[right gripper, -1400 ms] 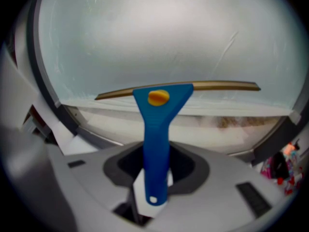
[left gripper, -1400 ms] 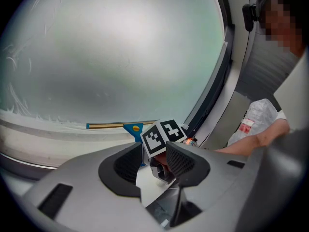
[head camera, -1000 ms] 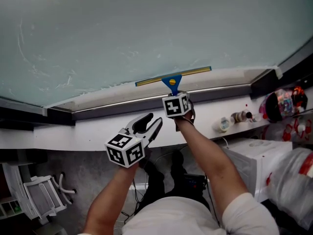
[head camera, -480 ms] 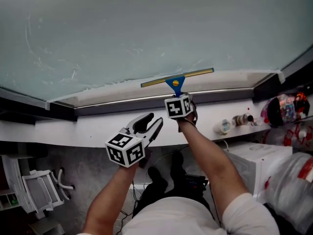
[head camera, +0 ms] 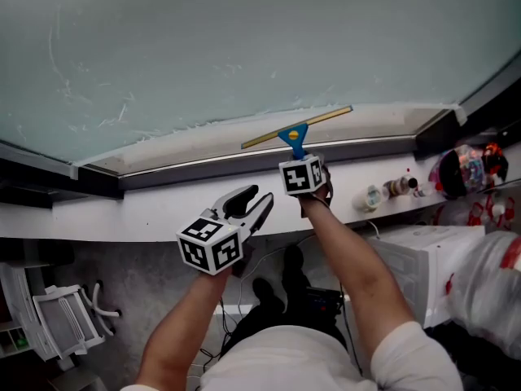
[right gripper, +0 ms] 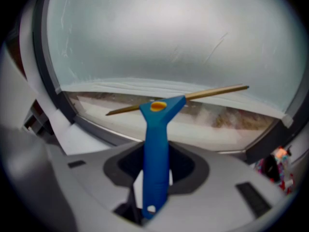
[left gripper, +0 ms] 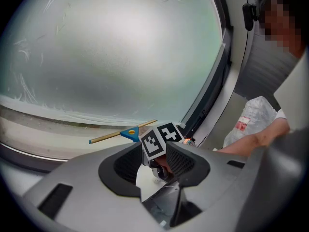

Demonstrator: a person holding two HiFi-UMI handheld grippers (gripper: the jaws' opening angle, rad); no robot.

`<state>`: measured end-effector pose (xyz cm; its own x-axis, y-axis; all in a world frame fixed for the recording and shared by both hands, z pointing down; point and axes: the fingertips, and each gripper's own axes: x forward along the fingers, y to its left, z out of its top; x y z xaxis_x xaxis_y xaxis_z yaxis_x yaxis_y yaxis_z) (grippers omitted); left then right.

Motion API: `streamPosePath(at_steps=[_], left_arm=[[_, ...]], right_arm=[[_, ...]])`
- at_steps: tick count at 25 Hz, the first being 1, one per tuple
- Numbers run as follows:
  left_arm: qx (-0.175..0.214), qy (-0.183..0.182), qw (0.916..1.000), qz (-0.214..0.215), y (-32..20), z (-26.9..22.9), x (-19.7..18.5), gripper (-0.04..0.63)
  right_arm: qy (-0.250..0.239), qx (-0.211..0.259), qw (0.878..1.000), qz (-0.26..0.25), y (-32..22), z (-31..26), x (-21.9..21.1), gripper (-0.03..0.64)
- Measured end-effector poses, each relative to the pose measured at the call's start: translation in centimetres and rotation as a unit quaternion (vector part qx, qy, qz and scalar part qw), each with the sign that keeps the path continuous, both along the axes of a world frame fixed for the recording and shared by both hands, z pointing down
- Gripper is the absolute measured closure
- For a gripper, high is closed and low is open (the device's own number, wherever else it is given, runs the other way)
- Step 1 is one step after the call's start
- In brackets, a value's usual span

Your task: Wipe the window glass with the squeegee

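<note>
**Head view.** Right gripper (head camera: 300, 160) is raised to the bottom of the glass (head camera: 244, 47), holding the squeegee (head camera: 295, 130) upright by its handle. The blade sits at the bottom edge of the pane, just above the dark frame (head camera: 203, 172), and is tilted with its right end higher. Judgement: that is the bottom of a wiping stroke. Whether the blade is in contact with the glass cannot be told. Left gripper (head camera: 251, 205) hangs lower, in front of the white sill (head camera: 122, 218), well apart from the squeegee and idle. The glass is smooth and pale green-grey. Thin white streaks (head camera: 89, 112) mark its left side, so that area looks unwiped.

**Left gripper view.** The left gripper's (left gripper: 155, 170) fingers stand a little apart with nothing between them. The gap shows only the right gripper's marker cube (left gripper: 159, 139) beyond. The squeegee (left gripper: 126, 133) shows small past the cube, a thin straight bar on a blue triangular neck. A crinkled plastic bag (left gripper: 251, 115) lies off to the right.

**Right gripper view.** The right gripper's (right gripper: 155, 178) fingers pinch the handle (right gripper: 155, 149) low down, near its hanging hole. Judgement: the low hold gives reach and leverage. The handle is smooth, rigid blue plastic, widening to a wedge with a yellow spot. The blade (right gripper: 203, 94) is a slim, brass-coloured strip. Glass (right gripper: 169, 37) above it looks even. A pale foamy line runs just under the blade.
</note>
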<state>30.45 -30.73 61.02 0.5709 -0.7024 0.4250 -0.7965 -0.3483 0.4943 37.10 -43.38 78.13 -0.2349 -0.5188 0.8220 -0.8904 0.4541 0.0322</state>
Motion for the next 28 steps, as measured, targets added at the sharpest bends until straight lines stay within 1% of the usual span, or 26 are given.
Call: streamPosePath(at_steps=[9, 16, 25, 28], left_arm=[[0.014, 0.009, 0.9998, 0.011, 3.0, -1.5, -0.6, 0.417], [0.033, 0.017, 0.9989, 0.028, 5.7, -3.3, 0.0, 0.417], [0.059, 0.033, 0.9973, 0.03, 9.4, -5.7, -0.4, 0.417], [0.071, 0.04, 0.9962, 0.029, 11.0, -6.8, -1.1, 0.417]], right_arm=[[-0.009, 0.009, 1.0, 0.017, 4.0, -2.6, 0.9, 0.471], [-0.014, 0.025, 0.999, 0.021, 7.6, -5.8, 2.4, 0.471], [-0.049, 0.042, 0.997, 0.032, 12.1, -10.5, 3.8, 0.471], [-0.059, 0.064, 0.996, 0.031, 13.5, -13.1, 4.0, 0.47]])
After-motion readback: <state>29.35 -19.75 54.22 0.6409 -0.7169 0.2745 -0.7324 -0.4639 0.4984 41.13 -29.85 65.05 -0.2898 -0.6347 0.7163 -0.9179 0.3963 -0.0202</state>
